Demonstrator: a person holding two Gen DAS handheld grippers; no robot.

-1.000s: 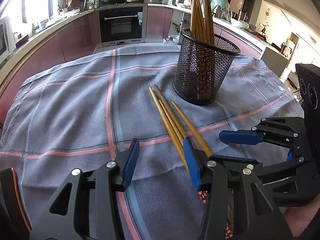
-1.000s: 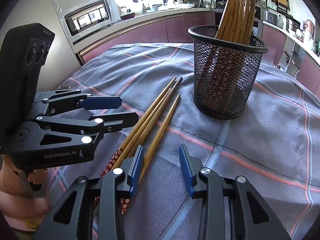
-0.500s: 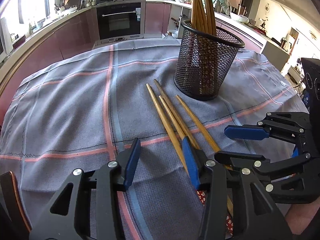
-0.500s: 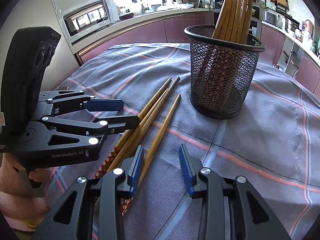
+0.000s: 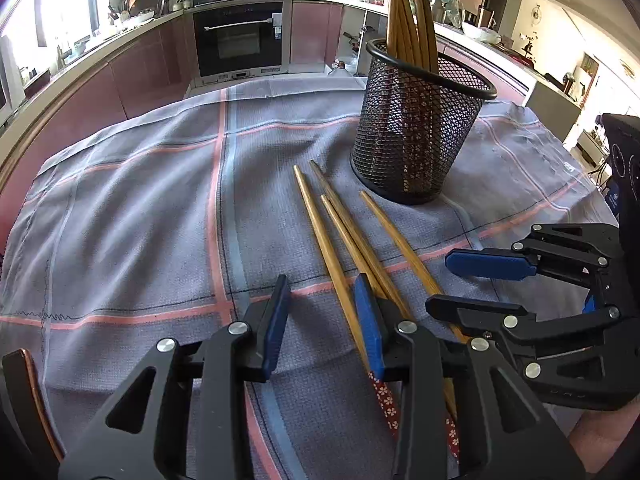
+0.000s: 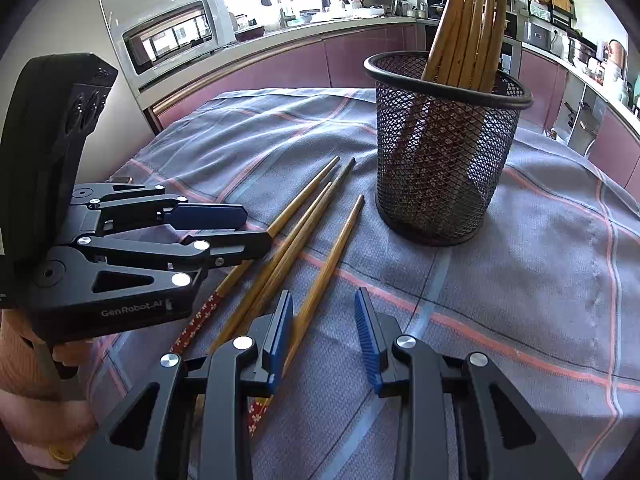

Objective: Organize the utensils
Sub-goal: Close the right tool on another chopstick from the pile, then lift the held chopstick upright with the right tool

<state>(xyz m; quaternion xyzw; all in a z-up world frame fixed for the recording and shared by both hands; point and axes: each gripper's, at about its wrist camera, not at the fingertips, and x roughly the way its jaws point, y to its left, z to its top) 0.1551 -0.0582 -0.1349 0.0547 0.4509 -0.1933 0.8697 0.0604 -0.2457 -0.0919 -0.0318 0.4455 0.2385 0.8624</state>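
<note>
Wooden tapered chopsticks (image 5: 340, 248) lie beside round black mesh holder (image 5: 416, 136).

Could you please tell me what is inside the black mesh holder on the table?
The mesh holder holds several wooden chopsticks standing upright, tips pointing up above the rim. Through the mesh their red flower-patterned ends show dimly; whether anything else lies at the bottom cannot be seen.

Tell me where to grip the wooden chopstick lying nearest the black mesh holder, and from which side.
Take the wooden chopstick at mid-shaft, from above, jaws across it: it lies flat on the grey checked cloth, and there a gap separates it from the other chopsticks.
</note>
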